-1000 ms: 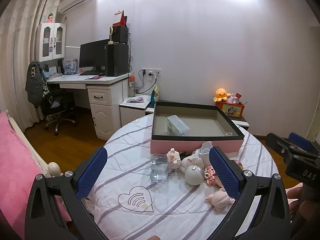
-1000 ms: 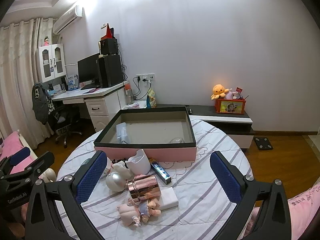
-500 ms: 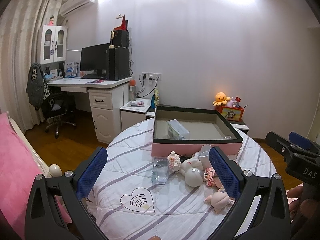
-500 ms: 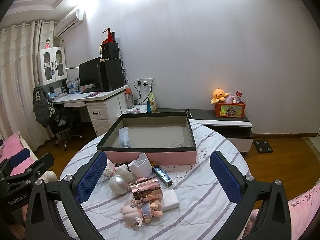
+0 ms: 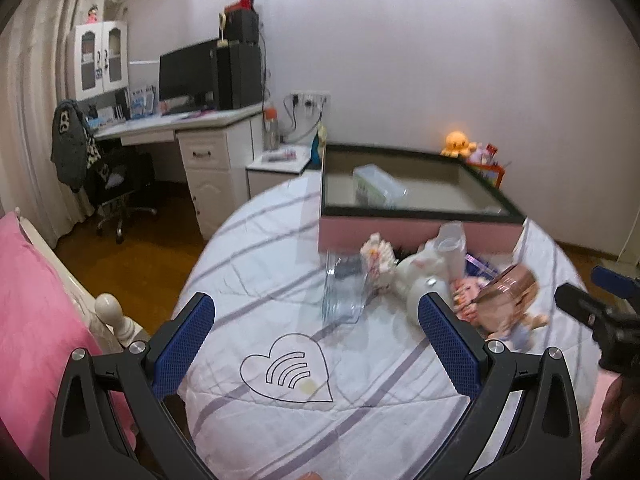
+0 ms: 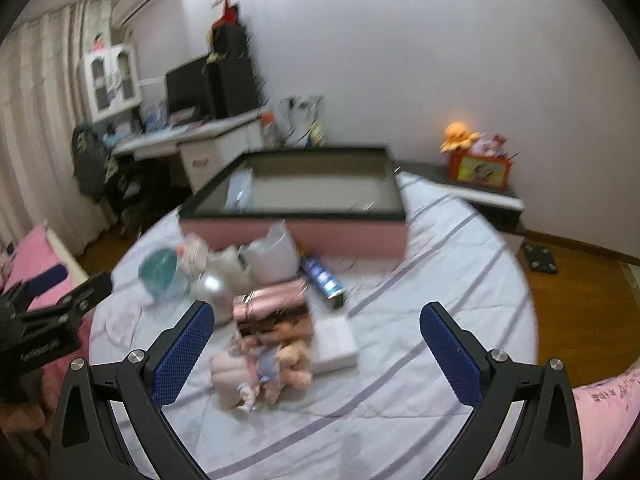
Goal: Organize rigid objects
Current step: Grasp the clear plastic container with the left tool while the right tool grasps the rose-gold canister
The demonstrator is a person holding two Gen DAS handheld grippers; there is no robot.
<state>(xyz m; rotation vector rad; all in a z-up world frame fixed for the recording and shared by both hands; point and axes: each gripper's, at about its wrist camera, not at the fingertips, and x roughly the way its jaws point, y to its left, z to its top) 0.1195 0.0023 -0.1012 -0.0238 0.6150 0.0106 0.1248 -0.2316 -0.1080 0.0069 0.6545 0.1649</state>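
Observation:
A pink box with a dark rim (image 5: pixel 416 232) (image 6: pixel 296 236) stands at the far side of the round table and holds a clear plastic packet (image 5: pixel 376 186). In front of it lies a pile: a clear glass (image 5: pixel 344 292), a brick figure (image 5: pixel 376 258), a white jug (image 6: pixel 272 256), a silver ball (image 6: pixel 212 290), a rose-gold cup (image 6: pixel 272 312), dolls (image 6: pixel 260 364), a blue tube (image 6: pixel 324 280) and a white block (image 6: pixel 334 344). My left gripper (image 5: pixel 316 344) is open and empty above the table's near left. My right gripper (image 6: pixel 316 348) is open and empty just short of the dolls.
The table has a striped white cloth (image 5: pixel 280 400) with a heart mark (image 5: pixel 288 372). A pink bed (image 5: pixel 24 320) lies at the left. A desk with a monitor (image 5: pixel 188 76), an office chair (image 5: pixel 116 184) and a low cabinet with an orange toy (image 6: pixel 460 136) stand behind.
Both grippers have moved forward and tilted down toward the table. The pile now looks larger and closer, and both views are blurred by motion. Both grippers stay open.

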